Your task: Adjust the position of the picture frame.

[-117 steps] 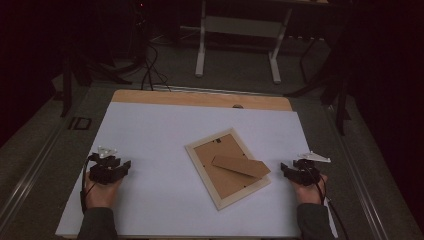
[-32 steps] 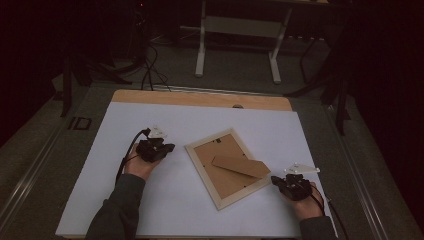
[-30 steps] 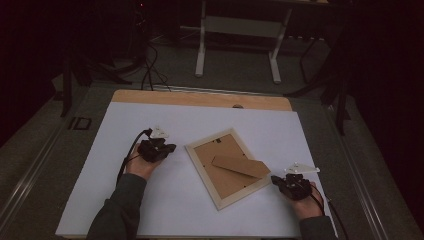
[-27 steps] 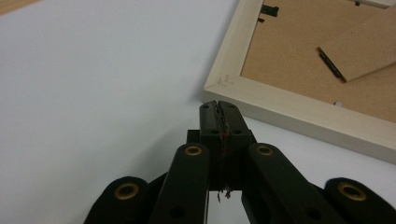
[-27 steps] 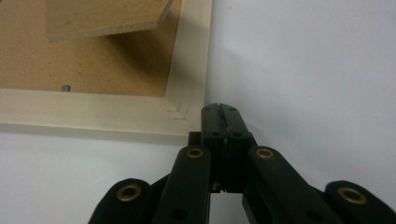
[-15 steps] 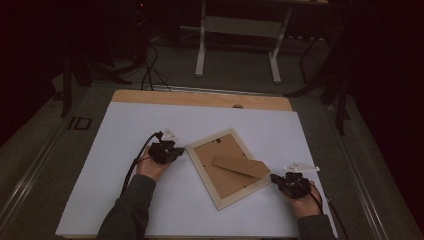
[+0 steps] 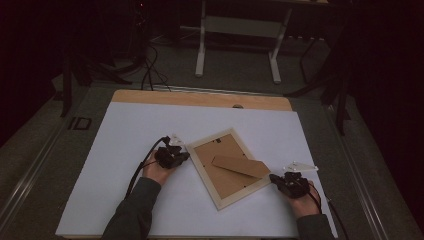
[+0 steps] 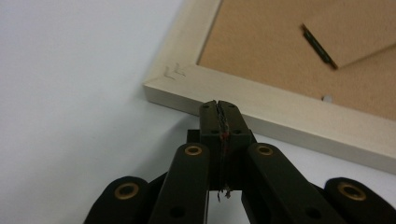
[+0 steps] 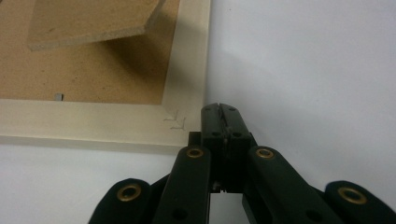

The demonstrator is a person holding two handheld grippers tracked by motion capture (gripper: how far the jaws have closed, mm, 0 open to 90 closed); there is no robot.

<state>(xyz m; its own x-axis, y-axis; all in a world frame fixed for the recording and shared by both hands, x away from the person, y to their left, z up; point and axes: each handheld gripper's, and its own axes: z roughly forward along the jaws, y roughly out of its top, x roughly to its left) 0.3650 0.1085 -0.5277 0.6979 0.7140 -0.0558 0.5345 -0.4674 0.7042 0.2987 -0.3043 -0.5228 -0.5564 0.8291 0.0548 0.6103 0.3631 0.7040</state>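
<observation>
A picture frame (image 7: 227, 169) lies face down in the middle of the bench (image 7: 125, 130), on the white sheet that covers it, and it is turned at an angle to the bench edges. Its brown back board (image 7: 220, 165) faces up inside the pale wooden border, and a brown stand flap (image 7: 241, 166) lies across the back, reaching toward the right corner.

The left gripper (image 7: 172, 156) is at the left side of the frame, just beside the far left corner. In the left gripper view, its fingers (image 8: 219, 112) are pressed together with nothing between them, and their tips are at the outer edge of the wooden border; I cannot tell if they really touch it.

The right gripper (image 7: 289, 183) is at the right corner of the frame, near the person's side of the bench. In the right gripper view, its fingers (image 9: 219, 116) are also pressed together and hold nothing. Their tips sit just beside the corner of the border (image 9: 182, 119), where small pencil marks are seen on the wood.

A black cable (image 7: 142, 167) runs from the left gripper back along the sleeve.
</observation>
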